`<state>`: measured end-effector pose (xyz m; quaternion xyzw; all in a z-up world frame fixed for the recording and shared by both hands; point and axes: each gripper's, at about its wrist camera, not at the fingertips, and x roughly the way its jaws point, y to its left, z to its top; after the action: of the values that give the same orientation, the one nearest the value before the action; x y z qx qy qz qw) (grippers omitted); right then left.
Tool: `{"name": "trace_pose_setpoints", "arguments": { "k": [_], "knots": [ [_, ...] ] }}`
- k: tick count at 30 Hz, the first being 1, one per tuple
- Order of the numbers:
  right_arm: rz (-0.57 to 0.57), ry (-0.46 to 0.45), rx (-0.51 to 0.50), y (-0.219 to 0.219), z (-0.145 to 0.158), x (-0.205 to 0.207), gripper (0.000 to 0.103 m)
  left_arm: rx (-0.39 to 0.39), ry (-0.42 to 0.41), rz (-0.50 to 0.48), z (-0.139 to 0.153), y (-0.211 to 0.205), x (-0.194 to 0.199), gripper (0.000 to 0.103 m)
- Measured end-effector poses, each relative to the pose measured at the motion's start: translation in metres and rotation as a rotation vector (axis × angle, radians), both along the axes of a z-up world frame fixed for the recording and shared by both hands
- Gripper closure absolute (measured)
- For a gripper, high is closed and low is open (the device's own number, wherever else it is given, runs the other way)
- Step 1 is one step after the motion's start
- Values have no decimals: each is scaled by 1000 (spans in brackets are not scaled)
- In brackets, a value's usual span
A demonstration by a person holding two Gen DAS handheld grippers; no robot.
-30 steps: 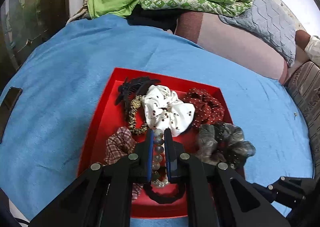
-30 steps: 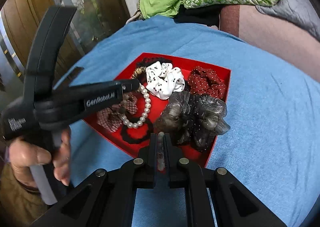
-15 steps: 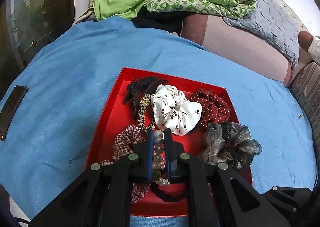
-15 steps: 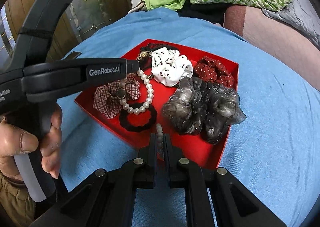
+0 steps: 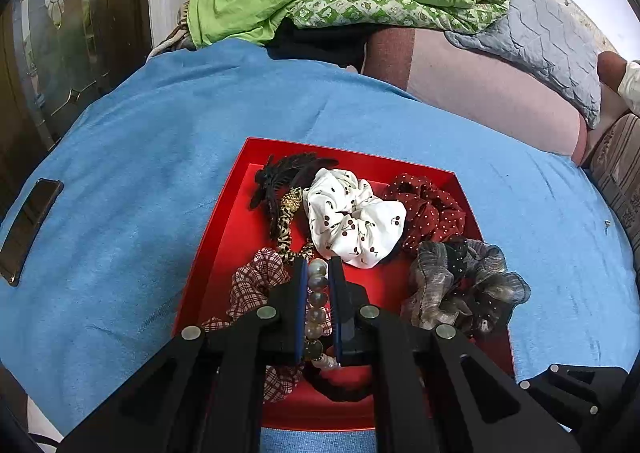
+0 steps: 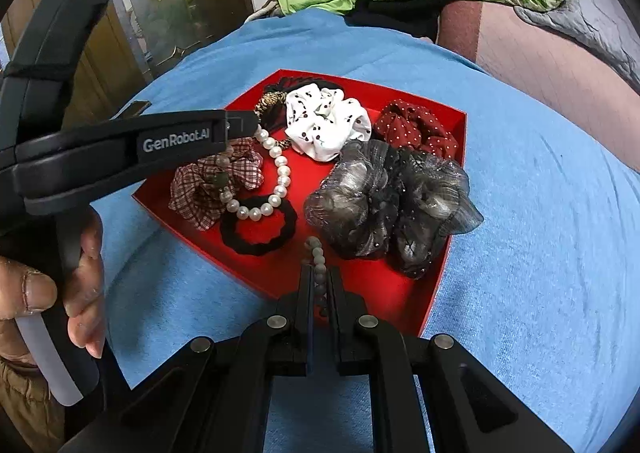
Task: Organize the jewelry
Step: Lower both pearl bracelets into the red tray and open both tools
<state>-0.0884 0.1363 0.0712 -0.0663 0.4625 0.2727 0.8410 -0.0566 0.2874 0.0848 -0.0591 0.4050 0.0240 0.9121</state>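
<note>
Beads are running between both claws over the red tray (image 5: 224,221): left claw (image 5: 318,273) is clenching a grey bead strand (image 5: 316,293), right claw (image 6: 319,279) is pinching another bead strand (image 6: 318,253). Lowering slowly should be avoiding snags on scrunchies.

One text can be read: "GenRobot.AI", in pale letters on the black side of the left hand-held gripper (image 6: 240,124), seen from the right wrist view.

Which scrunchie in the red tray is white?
The cherry-print scrunchie, between the black hair clip and the dark red dotted scrunchie. The other scrunchies are checked or grey.
</note>
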Motion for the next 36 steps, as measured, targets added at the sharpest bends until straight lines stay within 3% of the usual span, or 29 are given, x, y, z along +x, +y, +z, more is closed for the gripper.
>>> {"name": "trace_pose_setpoints", "arguments": {
  "k": [19, 26, 32, 36],
  "knots": [
    [-4, -7, 15, -4, 2, 0, 95, 6, -8, -13, 0, -4, -2, 93],
    [-17, -69, 114, -19, 42, 4, 95, -181, -95, -57, 27, 10, -9, 93],
    [-45, -72, 187, -31, 69, 11, 95, -295, -147, -77, 43, 24, -14, 93],
    [-53, -68, 195, -30, 72, 11, 95, -338, -139, -78, 42, 30, -13, 93]
  ]
}}
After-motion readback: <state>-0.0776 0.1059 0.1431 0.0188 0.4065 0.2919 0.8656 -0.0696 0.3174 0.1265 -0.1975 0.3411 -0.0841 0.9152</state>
